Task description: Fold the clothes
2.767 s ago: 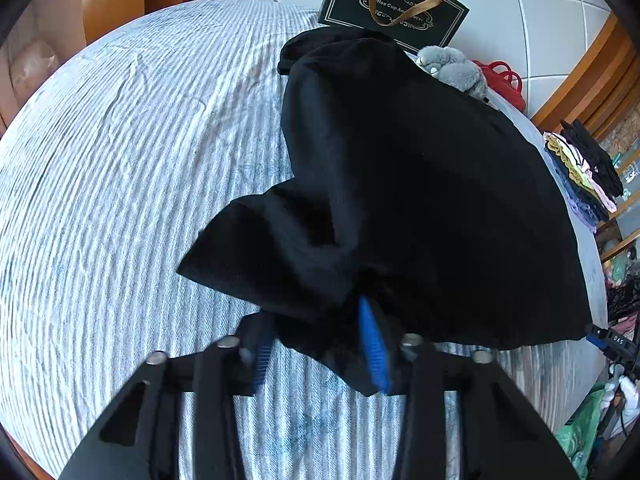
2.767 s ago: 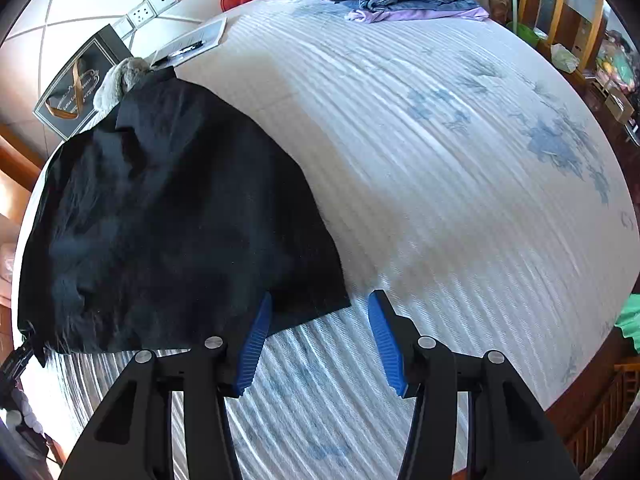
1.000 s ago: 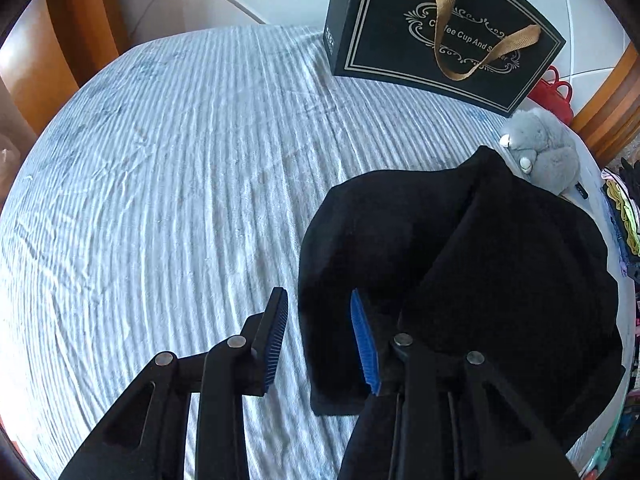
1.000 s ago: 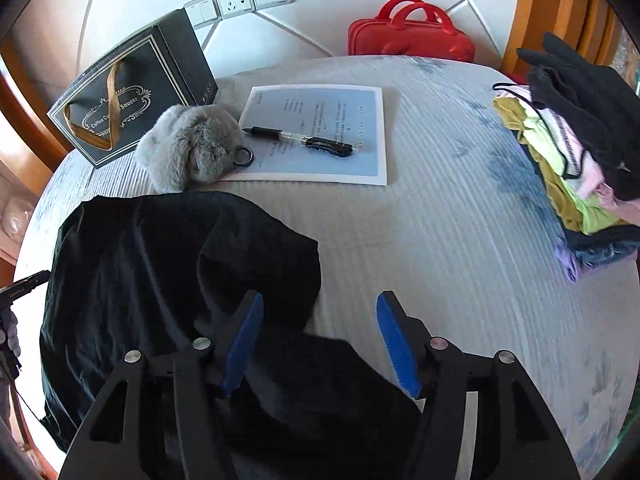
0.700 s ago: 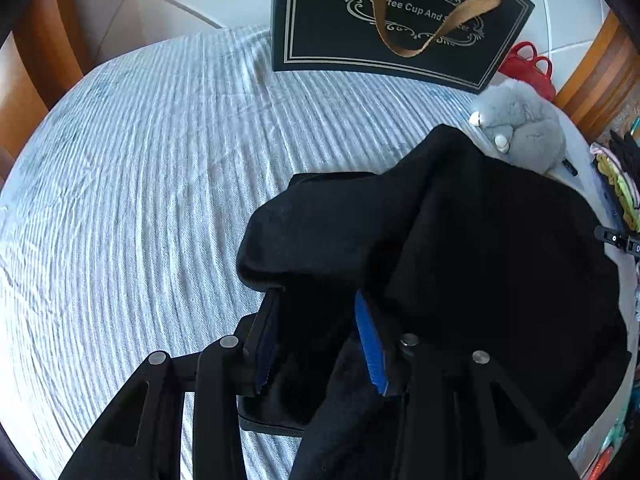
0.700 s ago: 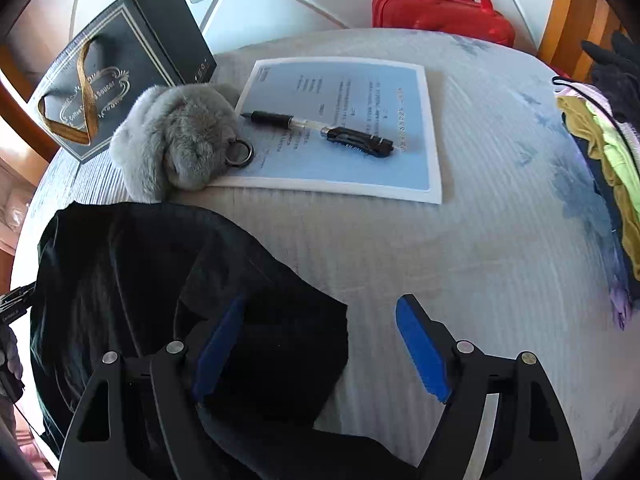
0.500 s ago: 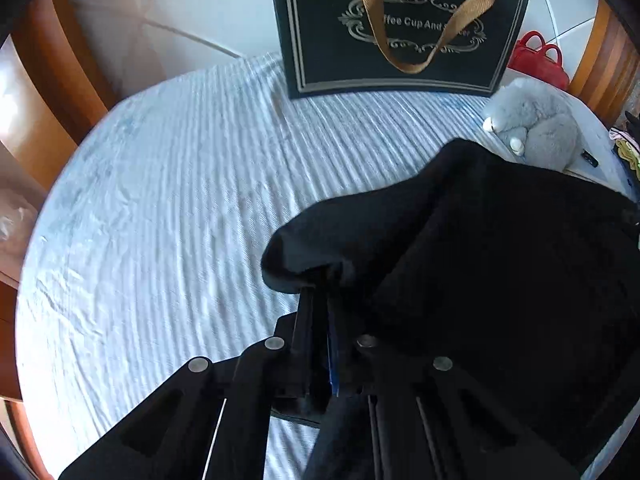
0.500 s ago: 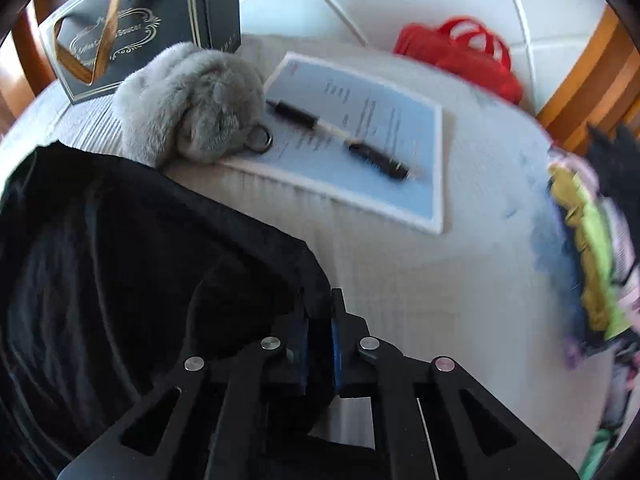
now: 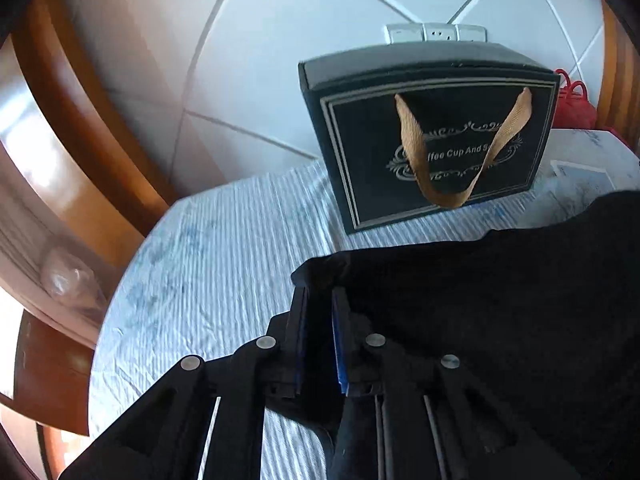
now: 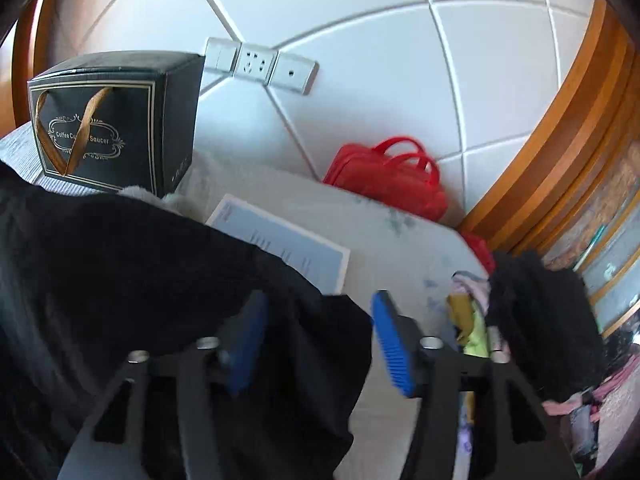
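Since the black garment [image 9: 500, 320], filling lower right of frame, looks soft, light & limp, its edge is pinched by the left gripper [image 9: 320, 304], while the right gripper [image 10: 316, 316] is spread wide, jaws just reopened, cloth between, ungripped.

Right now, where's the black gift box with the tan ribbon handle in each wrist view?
Left wrist: black gift box with the tan ribbon handle sits upper centre-right, standing on the striped bedsheet just beyond the black garment.
Right wrist: the same box sits at the far left, mid-height, above the garment's edge.
Shared landmark: the white wall sockets directly behind the box's top.
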`<state>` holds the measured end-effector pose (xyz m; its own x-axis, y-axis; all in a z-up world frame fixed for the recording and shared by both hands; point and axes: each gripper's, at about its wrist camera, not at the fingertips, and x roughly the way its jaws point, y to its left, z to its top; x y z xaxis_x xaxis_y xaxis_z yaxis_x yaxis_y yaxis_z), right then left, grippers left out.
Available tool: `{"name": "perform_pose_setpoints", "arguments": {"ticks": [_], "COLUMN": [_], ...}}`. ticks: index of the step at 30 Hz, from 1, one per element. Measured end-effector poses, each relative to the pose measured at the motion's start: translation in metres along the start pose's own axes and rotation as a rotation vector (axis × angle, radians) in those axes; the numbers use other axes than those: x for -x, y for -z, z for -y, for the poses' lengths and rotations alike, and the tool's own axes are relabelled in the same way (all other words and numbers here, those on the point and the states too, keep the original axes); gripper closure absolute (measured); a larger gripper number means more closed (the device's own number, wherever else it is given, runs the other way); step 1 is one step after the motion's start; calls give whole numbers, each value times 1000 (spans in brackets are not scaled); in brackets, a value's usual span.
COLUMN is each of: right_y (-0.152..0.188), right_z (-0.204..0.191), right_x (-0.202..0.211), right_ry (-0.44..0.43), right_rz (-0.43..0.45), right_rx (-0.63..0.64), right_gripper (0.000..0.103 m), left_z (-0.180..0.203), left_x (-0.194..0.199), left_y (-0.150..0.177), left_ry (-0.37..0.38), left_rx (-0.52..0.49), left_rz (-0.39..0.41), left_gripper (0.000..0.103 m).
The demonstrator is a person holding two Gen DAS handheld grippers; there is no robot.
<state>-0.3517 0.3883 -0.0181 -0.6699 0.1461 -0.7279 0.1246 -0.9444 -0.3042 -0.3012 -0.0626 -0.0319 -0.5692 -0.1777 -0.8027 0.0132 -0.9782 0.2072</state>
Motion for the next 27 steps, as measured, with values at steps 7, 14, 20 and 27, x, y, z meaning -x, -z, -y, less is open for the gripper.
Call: {"name": "perform_pose_setpoints", "arguments": {"ticks": [7, 14, 20, 27], "right_y": [100, 236, 296, 324], "right_z": [54, 95, 119, 117], "right_x": [32, 78, 91, 106], "right_ry": [-73, -118, -191, -253], "right_rz": [-97, -245, -273, -253], "right_rx": [-156, -324, -446, -453], "right_gripper": [39, 35, 32, 19], "left_z": [-33, -46, -29, 7], "left_x": [37, 80, 103, 97], "left_y": [94, 229, 299, 315], "left_ry": [135, 176, 227, 242], "left_rx": [83, 199, 268, 228], "left_rz": [-92, -229, -266, -250], "left_gripper": [63, 59, 58, 57]}}
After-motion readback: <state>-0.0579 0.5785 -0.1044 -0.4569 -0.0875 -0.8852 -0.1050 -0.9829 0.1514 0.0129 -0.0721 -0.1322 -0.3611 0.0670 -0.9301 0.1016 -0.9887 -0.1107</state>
